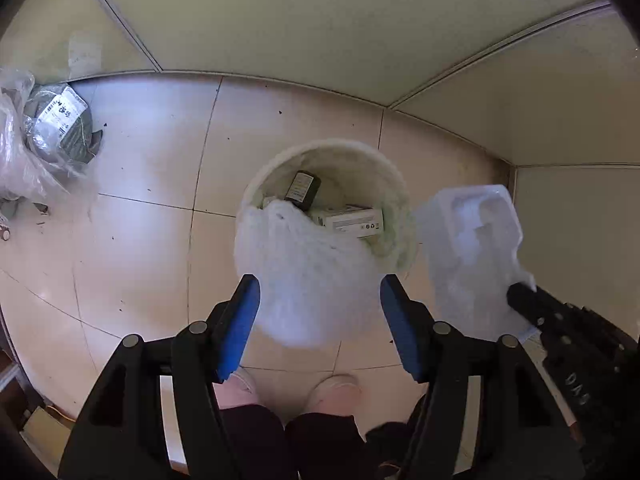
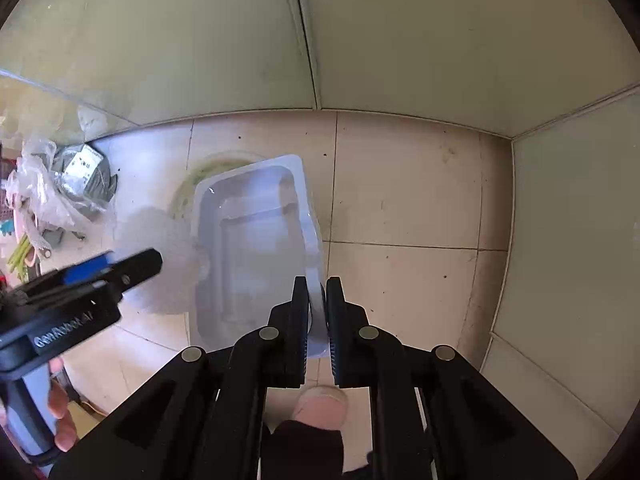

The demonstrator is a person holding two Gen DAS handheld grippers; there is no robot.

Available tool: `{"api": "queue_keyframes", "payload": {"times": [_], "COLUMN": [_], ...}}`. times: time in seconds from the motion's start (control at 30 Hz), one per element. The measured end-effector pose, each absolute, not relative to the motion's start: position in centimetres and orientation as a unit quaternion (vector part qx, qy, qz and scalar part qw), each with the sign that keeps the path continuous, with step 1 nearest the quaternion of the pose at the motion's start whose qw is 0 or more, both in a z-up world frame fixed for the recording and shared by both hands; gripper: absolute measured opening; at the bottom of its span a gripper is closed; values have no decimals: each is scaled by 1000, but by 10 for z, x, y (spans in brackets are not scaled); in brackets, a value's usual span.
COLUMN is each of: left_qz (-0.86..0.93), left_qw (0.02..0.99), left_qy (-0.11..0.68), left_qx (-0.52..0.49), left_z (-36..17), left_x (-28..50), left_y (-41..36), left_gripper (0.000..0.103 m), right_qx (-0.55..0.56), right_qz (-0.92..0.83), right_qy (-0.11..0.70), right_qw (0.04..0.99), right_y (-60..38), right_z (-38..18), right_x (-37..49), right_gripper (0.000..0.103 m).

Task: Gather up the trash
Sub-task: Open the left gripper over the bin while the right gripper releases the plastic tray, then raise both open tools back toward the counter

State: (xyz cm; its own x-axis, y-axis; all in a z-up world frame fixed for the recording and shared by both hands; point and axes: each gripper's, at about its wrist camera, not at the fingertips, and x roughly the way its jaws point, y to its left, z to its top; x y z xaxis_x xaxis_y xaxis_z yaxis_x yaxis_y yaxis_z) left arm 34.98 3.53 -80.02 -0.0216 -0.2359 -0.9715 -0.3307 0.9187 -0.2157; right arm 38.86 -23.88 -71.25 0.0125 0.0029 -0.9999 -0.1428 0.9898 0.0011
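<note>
A round white trash bin (image 1: 394, 184) stands on the tiled floor near a wall corner, holding a dark adapter (image 1: 303, 190) and a white box (image 1: 352, 221). A white foam sheet (image 1: 304, 276) hangs at the bin's near rim, below my open left gripper (image 1: 320, 300); whether it touches the fingers is unclear. My right gripper (image 2: 318, 300) is shut on the edge of a clear plastic tray (image 2: 256, 240), held right of the bin; the tray also shows in the left wrist view (image 1: 472, 248). The bin (image 2: 208, 168) is mostly hidden behind the tray.
A clear plastic bag with a grey parcel (image 1: 60, 128) lies on the floor at far left by the wall, also seen in the right wrist view (image 2: 86, 178). Pale wall panels (image 1: 320, 20) close the corner behind the bin. The person's feet (image 1: 332, 394) stand just below.
</note>
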Motion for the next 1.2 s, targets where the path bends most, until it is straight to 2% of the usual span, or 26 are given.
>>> {"api": "queue_keyframes", "payload": {"times": [0.27, 0.53, 0.57, 0.6, 0.67, 0.8, 1.0, 1.2], "left_qz": [47, 84, 87, 90, 94, 101, 88, 61], "left_qw": [678, 688, 690, 693, 698, 706, 716, 741], "left_qy": [709, 693, 691, 689, 683, 677, 669, 648], "left_qx": [-185, -198, -197, -195, -193, -184, -177, -167], "left_z": [-796, -773, -770, -767, -763, -753, -716, -626], "left_x": [349, 350, 350, 350, 347, 344, 344, 349], "left_y": [41, 81, 85, 89, 95, 95, 90, 75], "left_gripper": [64, 64, 64, 64, 64, 64, 64, 64], "right_qx": [-54, -60, -57, -57, -63, -63, -58, -40], "right_qz": [63, 101, 104, 104, 98, 97, 88, 79], "right_qy": [699, 710, 714, 719, 720, 715, 704, 672], "right_qw": [710, 695, 691, 685, 685, 690, 703, 735], "right_y": [-228, -189, -185, -182, -177, -172, -184, -193], "right_z": [-719, -747, -750, -755, -759, -752, -699, -589], "right_x": [395, 407, 408, 409, 408, 404, 396, 384], "right_gripper": [8, 10, 14, 24, 37, 39, 39, 39]}}
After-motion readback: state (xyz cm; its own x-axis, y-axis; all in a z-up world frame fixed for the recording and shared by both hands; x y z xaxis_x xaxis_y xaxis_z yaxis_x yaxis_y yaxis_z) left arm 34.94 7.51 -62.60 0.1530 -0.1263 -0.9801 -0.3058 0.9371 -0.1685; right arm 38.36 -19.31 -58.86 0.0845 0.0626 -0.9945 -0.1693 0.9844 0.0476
